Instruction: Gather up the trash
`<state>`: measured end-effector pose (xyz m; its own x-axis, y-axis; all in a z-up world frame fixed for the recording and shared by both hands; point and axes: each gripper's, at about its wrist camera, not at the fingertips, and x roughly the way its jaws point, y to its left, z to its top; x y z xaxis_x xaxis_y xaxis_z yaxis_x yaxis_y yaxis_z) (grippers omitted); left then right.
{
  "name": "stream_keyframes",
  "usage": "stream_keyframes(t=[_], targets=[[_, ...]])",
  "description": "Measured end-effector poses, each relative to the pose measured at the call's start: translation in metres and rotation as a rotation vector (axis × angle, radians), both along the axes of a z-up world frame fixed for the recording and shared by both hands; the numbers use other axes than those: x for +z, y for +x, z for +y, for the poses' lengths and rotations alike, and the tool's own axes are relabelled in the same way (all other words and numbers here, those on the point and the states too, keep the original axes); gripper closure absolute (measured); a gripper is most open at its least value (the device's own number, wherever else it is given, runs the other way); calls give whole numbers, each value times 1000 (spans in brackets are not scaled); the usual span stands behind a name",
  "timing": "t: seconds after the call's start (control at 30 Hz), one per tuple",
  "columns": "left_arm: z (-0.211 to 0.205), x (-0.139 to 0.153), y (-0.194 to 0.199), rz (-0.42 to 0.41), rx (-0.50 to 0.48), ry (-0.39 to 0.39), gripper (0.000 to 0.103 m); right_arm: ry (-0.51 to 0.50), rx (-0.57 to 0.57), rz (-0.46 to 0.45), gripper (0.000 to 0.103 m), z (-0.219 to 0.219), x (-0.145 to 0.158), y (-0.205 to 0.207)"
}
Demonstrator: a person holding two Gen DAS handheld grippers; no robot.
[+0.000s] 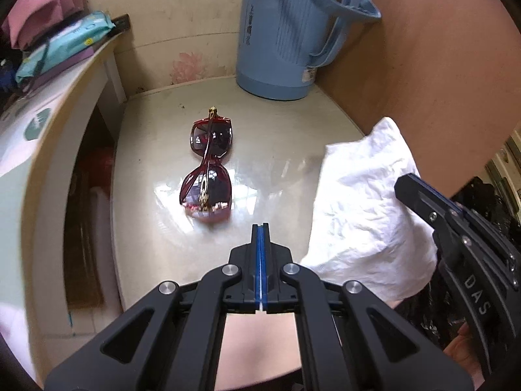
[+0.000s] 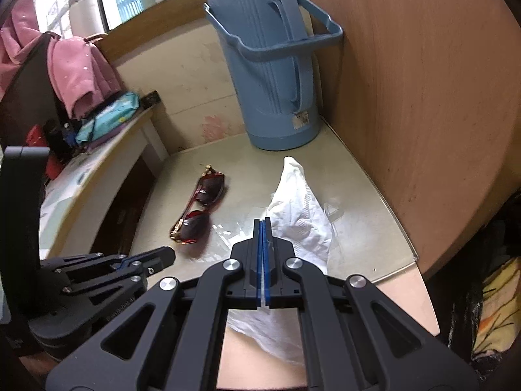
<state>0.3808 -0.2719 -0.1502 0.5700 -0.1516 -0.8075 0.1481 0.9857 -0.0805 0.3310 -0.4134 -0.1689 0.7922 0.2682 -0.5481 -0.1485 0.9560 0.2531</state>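
A crumpled white tissue (image 1: 361,208) hangs off the glass tabletop's near right edge; it also shows in the right wrist view (image 2: 301,224). My right gripper (image 2: 262,223) is shut on the tissue, which spills out above and below its fingers. It appears from the side in the left wrist view (image 1: 403,182), against the tissue's right side. My left gripper (image 1: 260,228) is shut and empty, just left of the tissue, near the table's front edge. It shows low on the left in the right wrist view (image 2: 169,254).
Red sunglasses (image 1: 208,166) lie folded mid-table. A blue thermos jug (image 1: 280,32) stands at the back by a wooden side panel (image 2: 423,97). A desk (image 1: 49,137) on the left carries wipes and pink cloth. A dark bag (image 1: 482,208) sits to the right.
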Motion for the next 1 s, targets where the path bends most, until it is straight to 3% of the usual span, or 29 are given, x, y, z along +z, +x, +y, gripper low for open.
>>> stream_keyframes(t=[0.3, 0.47, 0.57, 0.63, 0.67, 0.7, 0.73, 0.83, 0.93, 1.0], targets=[[1, 17, -39, -13, -4, 3, 103, -1, 11, -20, 102, 9, 17, -34], [7, 18, -30, -33, 21, 14, 103, -10, 14, -33, 101, 9, 20, -28], [11, 8, -14, -27, 44, 22, 102, -13, 33, 12, 101, 10, 5, -12], [16, -2, -6, -11, 54, 19, 101, 4, 80, 99, 85, 13, -19, -5], [19, -7, -2, -4, 65, 19, 101, 17, 94, 116, 52, 14, -28, -7], [22, -12, 2, 6, 73, 14, 101, 11, 105, 125, 28, 18, -39, -12], [25, -16, 5, 10, 78, 11, 98, -20, 115, 133, 19, 25, -51, -17], [29, -21, 12, 7, 90, 10, 98, -90, 176, 161, 15, 47, -81, -24], [34, -28, 16, 19, 108, 13, 95, -227, 199, 178, 14, 68, -109, -23], [35, -30, 19, 26, 110, 10, 90, -263, 202, 148, 23, 72, -110, -25]])
